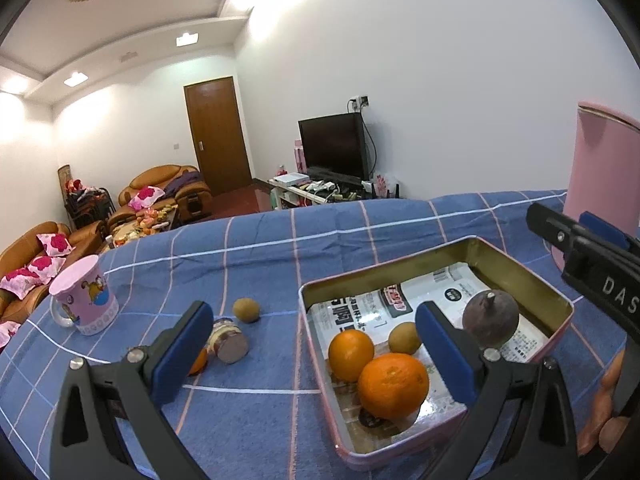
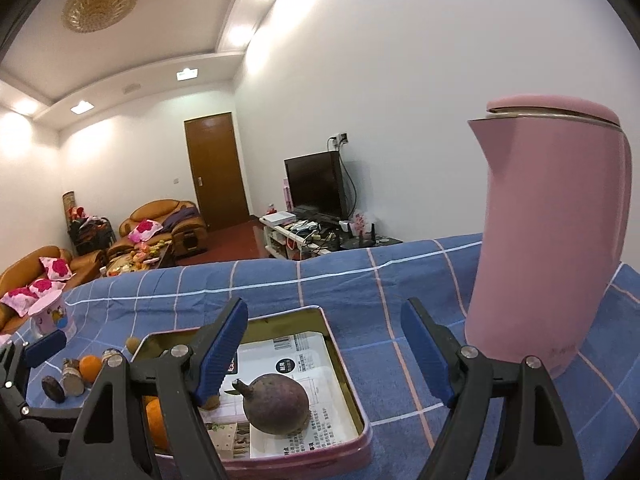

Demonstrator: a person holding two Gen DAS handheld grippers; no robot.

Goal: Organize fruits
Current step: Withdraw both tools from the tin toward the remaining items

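Both tongs stand spread and pinch nothing. Left tongs (image 1: 312, 344) hang above the blue checked tablecloth (image 1: 360, 232), their two blue pads wide apart; the right-hand pad overlaps the near left part of the shallow pink rectangular tin (image 1: 556, 300), probably because this hand works the fruit lying loose on that side. Right tongs (image 2: 326, 350) hover over the same tin, tilted slightly downward, with nothing between the pads.

Below the right tongs, towards their left pad, the dark purple round fruit with a short stalk (image 2: 276, 404) rests on the printed paper lining (image 2: 312, 364), stalk up; it sits free of both pads, so it looks set down there as its sorted place. Two oranges (image 1: 392, 384) and a small brown round fruit (image 1: 404, 338) share the tin's near end, just left of the left tongs' right pad, which fits the tin being the collecting spot.

Outside the tin, beyond the left tongs' left pad, another small brown fruit (image 1: 246, 310), a partly hidden orange (image 1: 199, 361) and a small toppled jar (image 1: 228, 340) lie on the cloth; those fruits seem unsorted. A tall pink kettle (image 2: 552, 240) stands right of the right tongs, clear of the work.
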